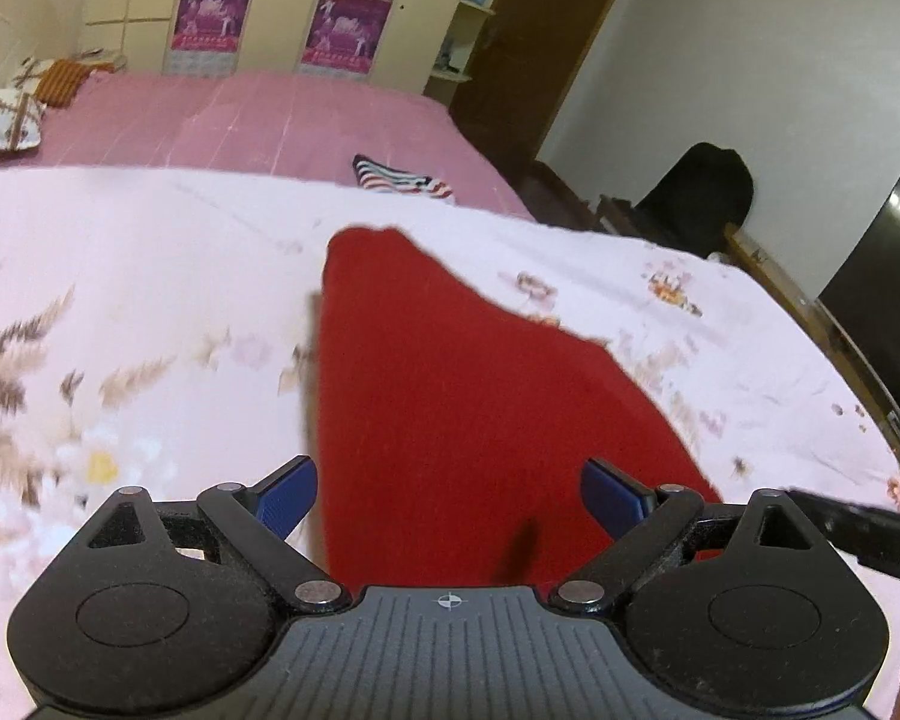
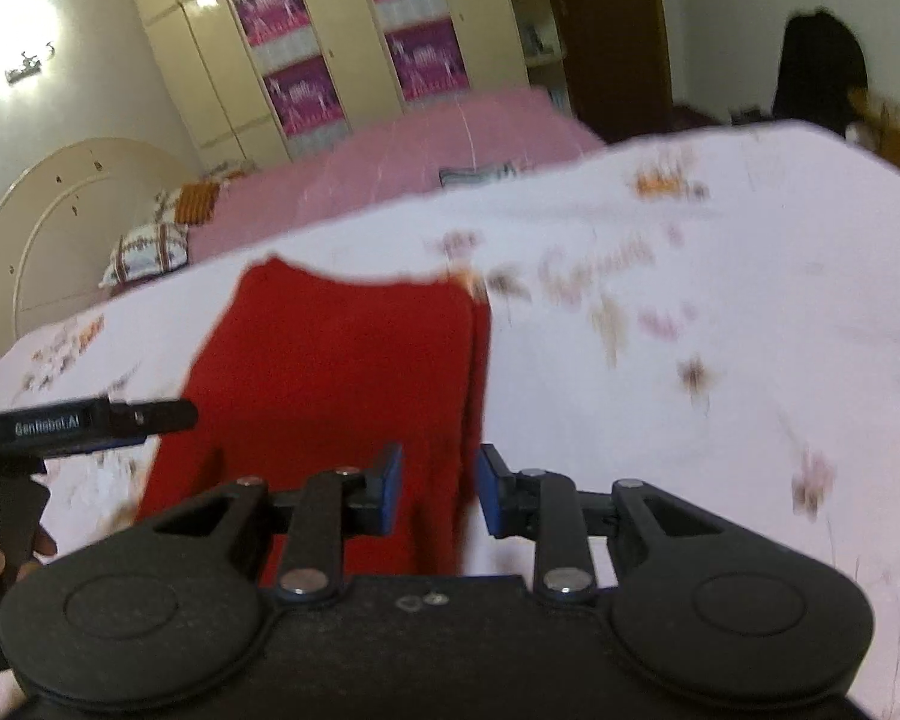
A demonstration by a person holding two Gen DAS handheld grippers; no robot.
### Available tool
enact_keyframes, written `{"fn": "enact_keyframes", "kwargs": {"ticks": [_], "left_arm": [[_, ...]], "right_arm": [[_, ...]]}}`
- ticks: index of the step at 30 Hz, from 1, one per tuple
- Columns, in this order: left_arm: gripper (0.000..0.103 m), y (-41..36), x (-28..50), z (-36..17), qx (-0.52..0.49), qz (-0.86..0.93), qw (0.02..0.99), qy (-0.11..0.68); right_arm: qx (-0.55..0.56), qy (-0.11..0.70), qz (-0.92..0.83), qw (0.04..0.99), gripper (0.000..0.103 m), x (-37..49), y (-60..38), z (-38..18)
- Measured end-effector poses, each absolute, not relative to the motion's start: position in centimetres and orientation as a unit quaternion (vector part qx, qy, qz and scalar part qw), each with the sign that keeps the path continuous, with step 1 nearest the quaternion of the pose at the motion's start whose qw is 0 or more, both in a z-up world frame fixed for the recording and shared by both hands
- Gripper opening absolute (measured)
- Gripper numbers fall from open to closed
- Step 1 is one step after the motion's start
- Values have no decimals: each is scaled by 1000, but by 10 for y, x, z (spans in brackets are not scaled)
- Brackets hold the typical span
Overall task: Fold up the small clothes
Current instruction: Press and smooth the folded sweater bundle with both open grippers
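We see the red garment (image 1: 450,396) flat on the bed (image 1: 150,276), just beyond both tongs: left tongs (image 1: 449,495) wide apart, right tongs (image 2: 439,489) narrowly apart, both empty. We judge it soft, light and floppy; pinch its near corners.

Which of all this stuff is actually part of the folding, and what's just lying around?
Part of the job:
red garment
left gripper
right gripper
floral sheet

Just lying about:
striped cloth
pillows
wardrobe
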State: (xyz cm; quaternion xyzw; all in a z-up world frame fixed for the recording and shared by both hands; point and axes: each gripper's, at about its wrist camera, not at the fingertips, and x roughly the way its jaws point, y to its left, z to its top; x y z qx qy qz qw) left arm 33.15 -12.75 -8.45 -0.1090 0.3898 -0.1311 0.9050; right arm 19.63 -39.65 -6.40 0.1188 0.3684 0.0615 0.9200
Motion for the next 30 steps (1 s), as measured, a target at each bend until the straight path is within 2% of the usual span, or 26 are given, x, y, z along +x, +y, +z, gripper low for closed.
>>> {"fn": "enact_keyframes", "kwargs": {"ticks": [10, 18, 21, 22, 30], "left_arm": [[94, -138, 386, -89, -113, -119, 903, 397], [94, -139, 432, -136, -133, -86, 885, 438], [97, -140, 431, -150, -134, -93, 888, 431], [98, -144, 431, -150, -125, -93, 889, 430], [99, -143, 426, -144, -130, -94, 891, 426]], "right_arm": [[72, 331, 84, 937, 25, 274, -356, -63], [60, 346, 51, 935, 25, 332, -350, -100], [51, 383, 42, 921, 22, 339, -354, -133], [62, 372, 41, 925, 22, 337, -359, -138], [77, 366, 43, 926, 24, 331, -363, -137]]}}
